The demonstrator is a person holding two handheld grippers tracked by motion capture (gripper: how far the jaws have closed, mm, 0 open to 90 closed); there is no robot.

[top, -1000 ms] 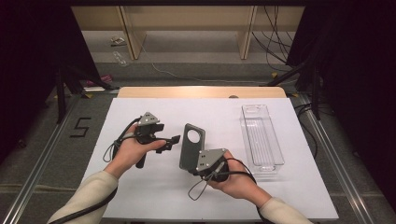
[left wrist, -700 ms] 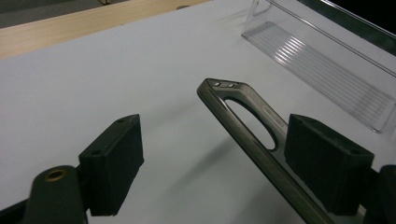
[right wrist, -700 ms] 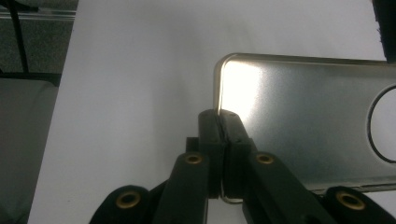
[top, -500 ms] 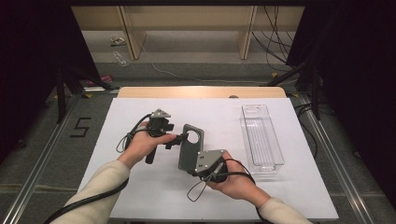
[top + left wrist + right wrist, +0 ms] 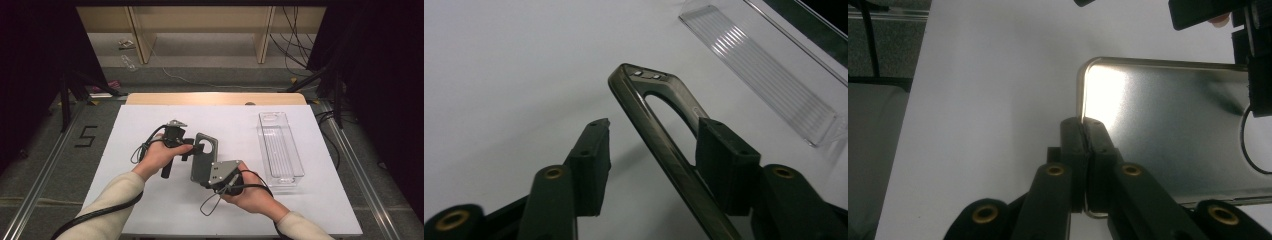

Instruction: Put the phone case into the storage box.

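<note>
A dark, see-through phone case (image 5: pixel 201 162) with a round camera hole is held up off the white table (image 5: pixel 145 115). My right gripper (image 5: pixel 207 177) is shut on its lower edge, and in the right gripper view the pads (image 5: pixel 1083 122) pinch the case's rim (image 5: pixel 1168 130). My left gripper (image 5: pixel 193 149) reaches in from the left at the case's upper end. Its jaws have just been closing, and the case's edge (image 5: pixel 664 145) stands between them (image 5: pixel 654 127). The right pad (image 5: pixel 724 150) sits close against the case. A gap remains at the left pad (image 5: pixel 591 155).
A clear plastic tray (image 5: pixel 280 150) lies lengthwise at the right of the table, also visible in the left gripper view (image 5: pixel 769 75). Cables trail from both grippers. Beyond the table's far wooden edge are a floor, shelf legs and loose cords.
My left hand has moved right to the case, and its jaws have narrowed around the case's upper end. The right hand and the case have stayed put.
</note>
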